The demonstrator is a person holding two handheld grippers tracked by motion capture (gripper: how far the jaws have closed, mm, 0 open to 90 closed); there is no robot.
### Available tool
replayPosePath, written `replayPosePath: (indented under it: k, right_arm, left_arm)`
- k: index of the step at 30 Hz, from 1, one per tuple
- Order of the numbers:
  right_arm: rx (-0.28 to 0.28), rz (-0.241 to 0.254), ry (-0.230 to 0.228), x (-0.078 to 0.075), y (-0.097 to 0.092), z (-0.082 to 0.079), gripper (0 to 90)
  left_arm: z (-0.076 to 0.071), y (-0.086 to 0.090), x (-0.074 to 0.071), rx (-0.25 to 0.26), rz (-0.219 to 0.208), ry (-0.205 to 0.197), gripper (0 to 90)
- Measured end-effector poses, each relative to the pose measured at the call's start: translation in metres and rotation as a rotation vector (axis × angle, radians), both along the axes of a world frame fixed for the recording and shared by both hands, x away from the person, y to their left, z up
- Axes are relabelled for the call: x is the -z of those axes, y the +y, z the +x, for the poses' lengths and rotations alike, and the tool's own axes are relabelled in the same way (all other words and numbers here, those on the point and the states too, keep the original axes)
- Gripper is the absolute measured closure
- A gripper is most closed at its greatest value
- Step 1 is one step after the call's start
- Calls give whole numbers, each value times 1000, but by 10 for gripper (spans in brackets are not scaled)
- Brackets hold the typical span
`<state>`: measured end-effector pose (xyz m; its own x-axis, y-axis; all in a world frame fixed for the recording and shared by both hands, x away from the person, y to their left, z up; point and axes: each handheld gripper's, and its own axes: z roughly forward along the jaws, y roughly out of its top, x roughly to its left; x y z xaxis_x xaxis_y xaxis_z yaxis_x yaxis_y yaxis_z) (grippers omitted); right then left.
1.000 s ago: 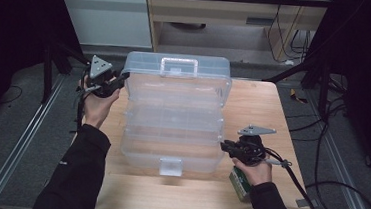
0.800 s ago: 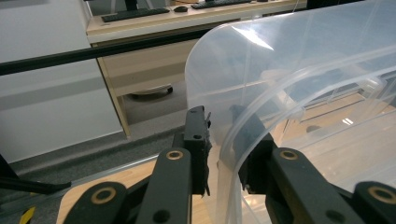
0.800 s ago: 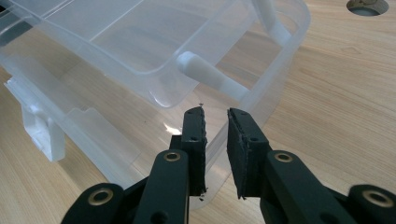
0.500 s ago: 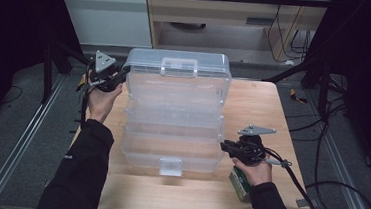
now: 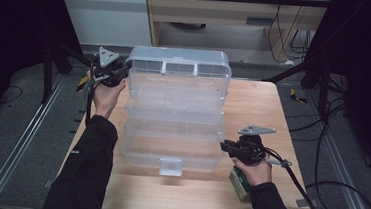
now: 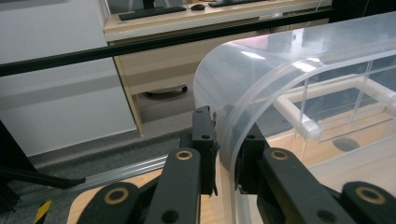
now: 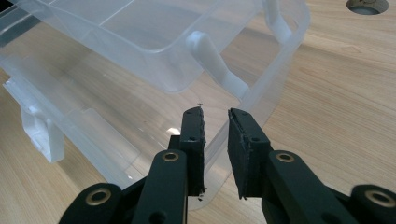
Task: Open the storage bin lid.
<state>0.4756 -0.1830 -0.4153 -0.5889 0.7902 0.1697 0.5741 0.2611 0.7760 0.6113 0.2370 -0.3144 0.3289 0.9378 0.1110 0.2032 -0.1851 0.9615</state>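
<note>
1. A large clear plastic organiser box (image 5: 175, 116) with tiered trays stood open on the light wooden table (image 5: 259, 98), taking up most of the tabletop's middle.
2. Its rounded transparent lid (image 5: 179, 64), with a white carrying handle (image 5: 179, 65), stood raised at the far end of the box; a white latch tab (image 5: 170, 166) sat at the near edge.
3. The left gripper (image 6: 226, 154), held in the person's left hand (image 5: 105, 90), was at the lid's far left corner. Its jaws had just been closing, and in the left gripper view they stood narrow with the curved lid edge (image 6: 247, 116) between them, the pads apparently pressing on it.
4. The right gripper (image 7: 215, 149), in the person's right hand (image 5: 252, 171), was at the box's near right side. Its jaws stood narrow around the thin clear wall (image 7: 233, 126) of the lower tray, seemingly clamped on it.
5. A small green carton (image 5: 240, 185) lay on the table just under the right hand, close to the box's near right corner.
6. Both dark sleeves (image 5: 88, 172) came in from the near edge of the table.
</note>
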Motion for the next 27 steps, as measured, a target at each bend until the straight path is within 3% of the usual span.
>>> replayPosePath:
  k: [27]
  right_arm:
    - [8,-1,32,2,2,2,702]
  left_arm:
    - [29,-4,2,-23,-15,38,834]
